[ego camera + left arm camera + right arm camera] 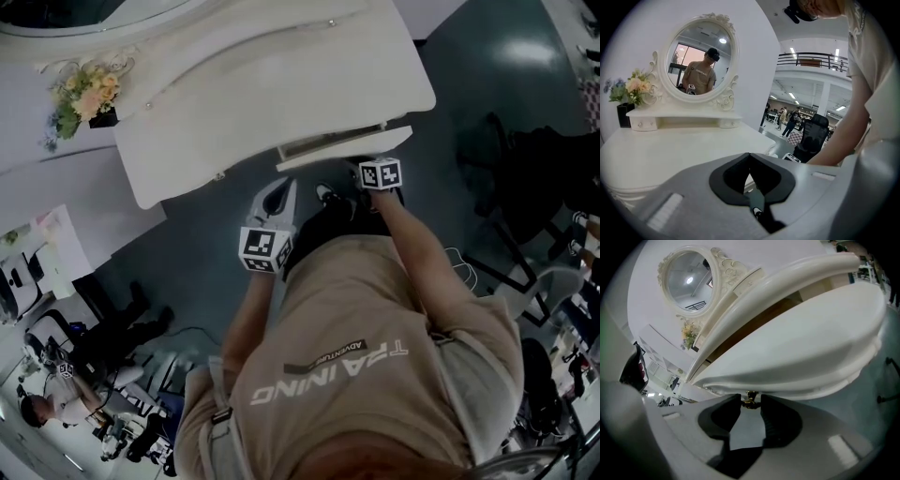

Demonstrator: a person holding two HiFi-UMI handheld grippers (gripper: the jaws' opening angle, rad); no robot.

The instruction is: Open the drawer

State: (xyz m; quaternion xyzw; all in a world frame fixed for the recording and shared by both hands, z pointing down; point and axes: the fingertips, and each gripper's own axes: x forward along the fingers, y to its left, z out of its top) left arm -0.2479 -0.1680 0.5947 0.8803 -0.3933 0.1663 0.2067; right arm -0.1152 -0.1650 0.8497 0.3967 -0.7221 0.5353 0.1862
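A white dressing table point(281, 75) has its drawer point(342, 148) slid partly out from under the top. In the right gripper view the curved drawer front point(797, 357) stands away from the table, and a brown gap shows behind it. A small brass knob point(750, 400) on that front sits between the pads of my right gripper point(750, 407), which is shut on it. In the head view my right gripper point(364, 164) is at the drawer's front edge. My left gripper point(280, 190) hangs to the left of the drawer, below the tabletop edge, shut with nothing in it point(750, 177).
A vase of flowers point(86, 94) stands at the table's back left, beside an oval mirror point(701, 58). A black office chair point(813, 133) stands to the right of the table. My feet point(328, 197) are on the dark floor right under the drawer.
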